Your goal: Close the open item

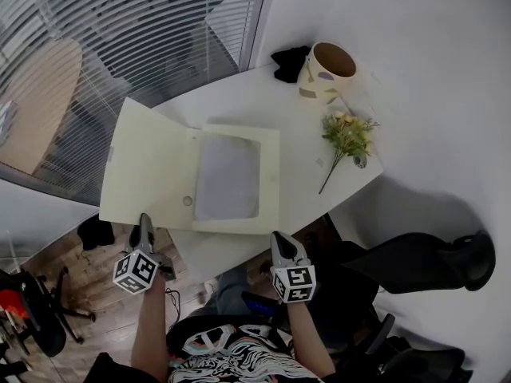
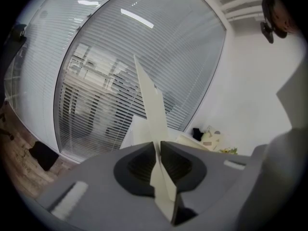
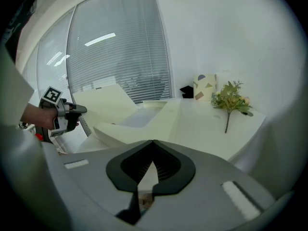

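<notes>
Forearms (image 1: 148, 325) reach forward, left tongs (image 1: 144, 219) clamping the folder cover (image 1: 148, 166), right tongs (image 1: 276, 237) closed at its near edge.

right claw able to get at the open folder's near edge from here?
Probably yes. The right claw sits just short of the near edge of the folder, nothing between them. Its jaws are together and would need opening first.

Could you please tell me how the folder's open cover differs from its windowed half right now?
The open cover is a plain panel, while the windowed half has a rectangular cut-out showing a white sheet. The open cover is tilted up off the table, clamped at its near edge by the left gripper; the windowed half lies flat on the table. Both are pale yellow and joined along one edge.
</notes>
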`<state>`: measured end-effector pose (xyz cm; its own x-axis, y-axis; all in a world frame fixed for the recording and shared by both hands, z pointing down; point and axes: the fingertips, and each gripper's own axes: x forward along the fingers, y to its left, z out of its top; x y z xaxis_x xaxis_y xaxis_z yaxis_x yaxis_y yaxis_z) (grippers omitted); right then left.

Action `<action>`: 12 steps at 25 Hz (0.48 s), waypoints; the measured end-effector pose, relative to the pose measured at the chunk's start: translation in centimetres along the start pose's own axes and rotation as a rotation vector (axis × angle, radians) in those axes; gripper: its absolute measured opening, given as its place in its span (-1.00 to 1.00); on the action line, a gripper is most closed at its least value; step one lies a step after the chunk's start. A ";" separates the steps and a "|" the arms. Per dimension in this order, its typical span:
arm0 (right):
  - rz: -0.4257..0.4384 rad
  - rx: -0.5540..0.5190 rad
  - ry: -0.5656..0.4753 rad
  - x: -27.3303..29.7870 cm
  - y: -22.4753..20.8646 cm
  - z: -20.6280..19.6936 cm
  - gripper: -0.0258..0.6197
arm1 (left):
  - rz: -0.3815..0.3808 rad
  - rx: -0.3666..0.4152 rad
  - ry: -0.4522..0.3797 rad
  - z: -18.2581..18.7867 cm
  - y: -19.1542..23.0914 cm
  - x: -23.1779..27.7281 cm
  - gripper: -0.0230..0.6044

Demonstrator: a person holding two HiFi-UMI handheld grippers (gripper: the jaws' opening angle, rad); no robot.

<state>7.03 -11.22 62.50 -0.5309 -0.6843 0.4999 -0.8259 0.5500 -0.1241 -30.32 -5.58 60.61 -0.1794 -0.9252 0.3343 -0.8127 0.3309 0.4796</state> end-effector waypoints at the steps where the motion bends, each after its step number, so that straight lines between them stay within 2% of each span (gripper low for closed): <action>1: 0.001 0.002 -0.002 0.0 0.0 0.0 -0.92 | -0.001 0.000 0.000 0.0 0.0 0.0 -0.64; 12: 0.005 0.034 -0.021 0.0 -0.1 -0.1 -0.92 | -0.004 0.026 0.016 0.0 -0.3 0.2 -0.65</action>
<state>7.11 -11.19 62.55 -0.5383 -0.6916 0.4816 -0.8291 0.5371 -0.1553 -30.10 -5.83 60.52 -0.1674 -0.9234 0.3455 -0.8278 0.3220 0.4594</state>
